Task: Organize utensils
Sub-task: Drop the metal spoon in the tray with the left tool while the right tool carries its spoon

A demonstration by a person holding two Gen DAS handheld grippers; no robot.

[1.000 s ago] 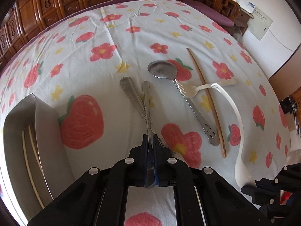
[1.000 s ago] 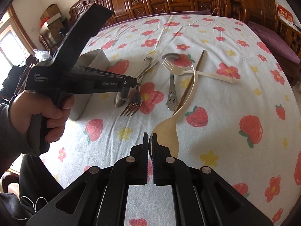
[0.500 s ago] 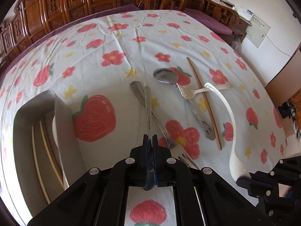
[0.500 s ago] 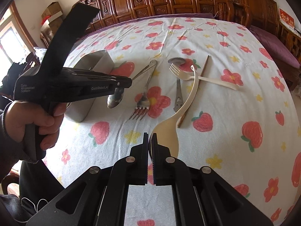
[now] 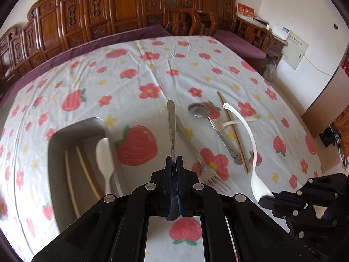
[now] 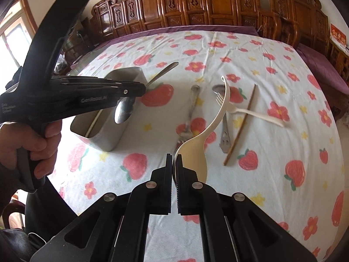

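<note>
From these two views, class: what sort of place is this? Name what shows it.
Probably a living or dining room at home: a carved wooden bench behind a table under a strawberry-print cloth, with cutlery such as a metal fork beside a steel utensil bin.

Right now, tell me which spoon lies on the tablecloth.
The metal spoon with the smiley-cut handle, beside the brown chopstick. The other steel spoon and the cream spoon are held aloft.
</note>
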